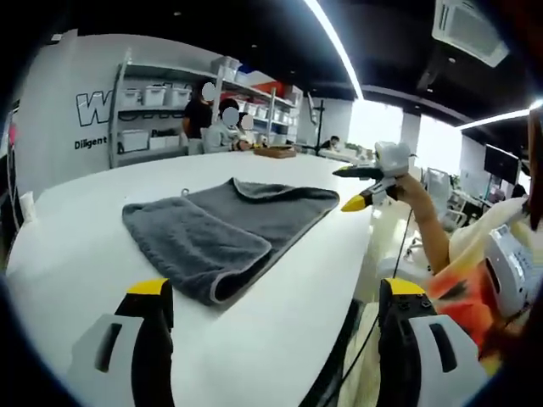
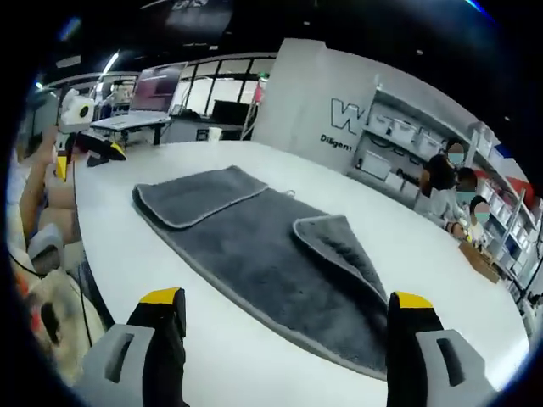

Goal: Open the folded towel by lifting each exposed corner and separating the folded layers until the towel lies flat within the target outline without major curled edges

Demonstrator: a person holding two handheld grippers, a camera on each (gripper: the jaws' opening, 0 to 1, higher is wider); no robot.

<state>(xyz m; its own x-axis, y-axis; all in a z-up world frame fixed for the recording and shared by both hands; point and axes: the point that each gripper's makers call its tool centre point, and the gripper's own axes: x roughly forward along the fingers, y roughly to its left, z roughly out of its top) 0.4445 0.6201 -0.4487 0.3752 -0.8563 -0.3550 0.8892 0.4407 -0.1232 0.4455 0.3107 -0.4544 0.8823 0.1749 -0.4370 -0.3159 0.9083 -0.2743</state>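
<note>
**Grey towel part-unfolded, both claws empty**

While the towel lies on the white table, two corners are folded over, hiding what is beneath. Left gripper and right gripper hang above the near table edge, jaws wide apart, gripping nothing. Shelves with bins and some people stand behind, small and blurred

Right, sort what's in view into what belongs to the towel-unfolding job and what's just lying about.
Belongs to the job:
- grey towel, partly folded, two flaps turned over
- white table it lies on
- left gripper, open
- right gripper, open

Just lying about:
- shelving with storage bins
- people at the shelves
- desk with a monitor
</note>
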